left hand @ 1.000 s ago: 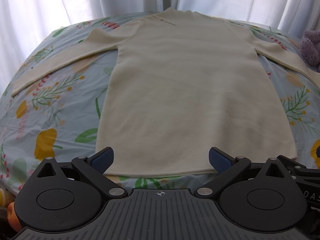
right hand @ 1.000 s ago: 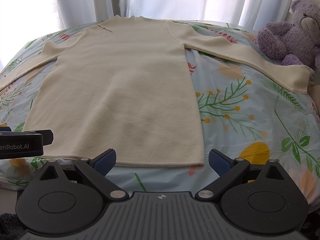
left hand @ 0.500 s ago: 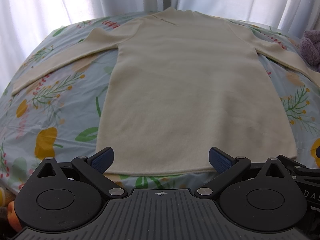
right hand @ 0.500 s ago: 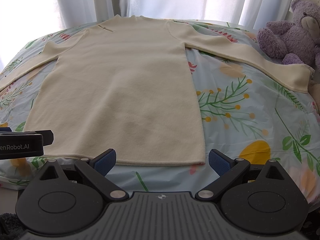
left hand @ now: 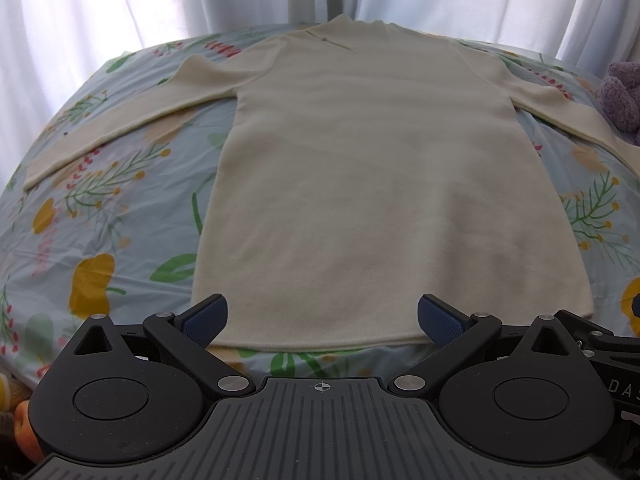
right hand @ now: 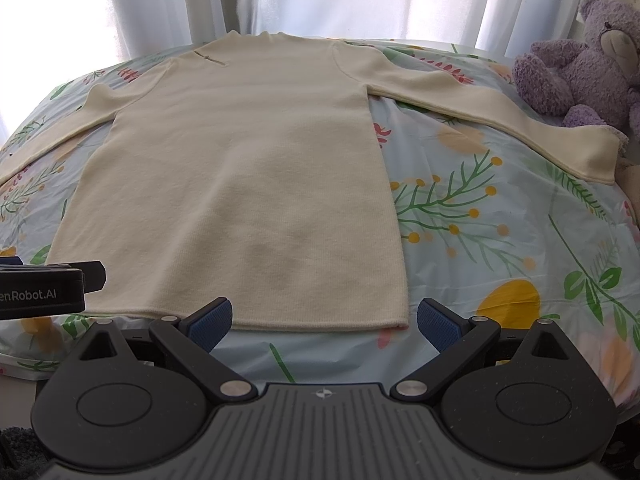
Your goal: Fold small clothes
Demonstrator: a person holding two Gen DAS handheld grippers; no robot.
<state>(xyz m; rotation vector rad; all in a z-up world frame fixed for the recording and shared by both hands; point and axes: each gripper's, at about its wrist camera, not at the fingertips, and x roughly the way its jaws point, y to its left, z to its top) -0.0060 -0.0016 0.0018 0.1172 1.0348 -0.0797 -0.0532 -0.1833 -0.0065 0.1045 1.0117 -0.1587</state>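
The fingers of the left gripper [left hand: 322, 316] and right gripper [right hand: 324, 316] stood spread wide and empty, just short of the hem of the cream sweater [left hand: 380, 184], which lay flat on the floral bedsheet [right hand: 500, 240]. Folding appeared not yet started. The next move probably called for pinching a sleeve or hem corner. The left sleeve cuff [right hand: 8, 168] ran out of the right view.

Matt cream knit sweater [left hand: 376, 184], smooth printed cotton bedsheet [right hand: 500, 240] — fuzzy plush bear [right hand: 580, 56]
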